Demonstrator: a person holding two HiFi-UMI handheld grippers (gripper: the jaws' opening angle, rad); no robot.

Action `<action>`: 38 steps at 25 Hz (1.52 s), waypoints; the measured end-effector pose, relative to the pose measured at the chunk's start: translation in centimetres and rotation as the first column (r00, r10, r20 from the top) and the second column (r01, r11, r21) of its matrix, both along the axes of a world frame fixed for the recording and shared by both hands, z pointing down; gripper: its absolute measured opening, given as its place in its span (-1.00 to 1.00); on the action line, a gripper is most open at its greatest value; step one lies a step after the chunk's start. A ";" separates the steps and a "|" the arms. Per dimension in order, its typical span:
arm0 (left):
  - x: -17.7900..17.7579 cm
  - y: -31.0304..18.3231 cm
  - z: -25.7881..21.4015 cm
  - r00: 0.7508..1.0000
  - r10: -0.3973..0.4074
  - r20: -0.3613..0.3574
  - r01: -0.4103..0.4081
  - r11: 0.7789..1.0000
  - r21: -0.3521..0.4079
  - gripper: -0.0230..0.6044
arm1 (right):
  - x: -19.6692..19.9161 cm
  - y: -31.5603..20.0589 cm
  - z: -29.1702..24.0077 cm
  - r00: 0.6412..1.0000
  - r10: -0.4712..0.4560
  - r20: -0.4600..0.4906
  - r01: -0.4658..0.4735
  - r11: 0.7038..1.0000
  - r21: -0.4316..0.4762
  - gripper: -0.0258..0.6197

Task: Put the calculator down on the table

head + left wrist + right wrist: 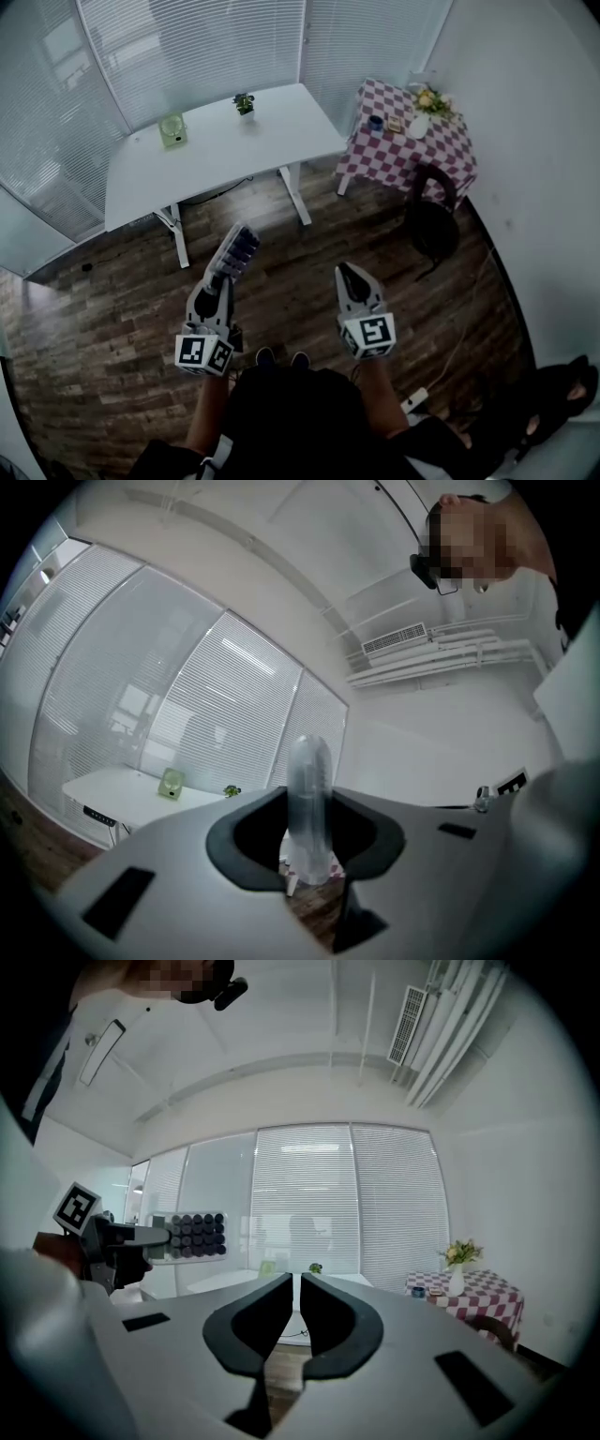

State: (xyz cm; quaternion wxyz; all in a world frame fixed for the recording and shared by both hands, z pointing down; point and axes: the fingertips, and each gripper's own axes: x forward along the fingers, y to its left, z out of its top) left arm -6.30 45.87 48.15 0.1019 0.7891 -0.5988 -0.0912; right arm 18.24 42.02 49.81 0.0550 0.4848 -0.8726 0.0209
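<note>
Your left gripper clamps calculator edge-on | right gripper view shows its keys | your right gripper sits almost closed, empty

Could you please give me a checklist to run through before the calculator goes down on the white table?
1. Grip: ok. The left gripper is closed on the calculator.
2. Right gripper: ok. It is shut, empty and apart from the calculator.
3. Table within reach: not ok. It stands well ahead, across the floor.
4. Free spot: ok. There is bare top between the green object and the plant.
5. Calculator flat for set-down: not ok. It is held on edge, keys toward the right gripper, and probably needs turning.
</note>
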 end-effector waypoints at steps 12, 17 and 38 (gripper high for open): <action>3.9 0.6 1.6 1.000 -0.003 0.001 0.003 1.000 -0.011 -0.61 | 3.4 -0.8 2.0 1.000 -0.013 -0.012 0.013 1.000 0.006 -0.90; 3.9 -1.6 2.0 1.000 -0.006 -0.003 0.006 1.000 -0.007 -0.61 | 3.5 -3.1 1.9 1.000 -0.004 -0.009 0.004 1.000 0.008 -0.90; -0.1 -18.5 3.2 1.000 0.016 -0.003 -0.016 1.000 -0.008 -0.61 | -0.4 -19.3 2.8 0.999 0.021 -0.034 -0.021 1.000 -0.015 -0.90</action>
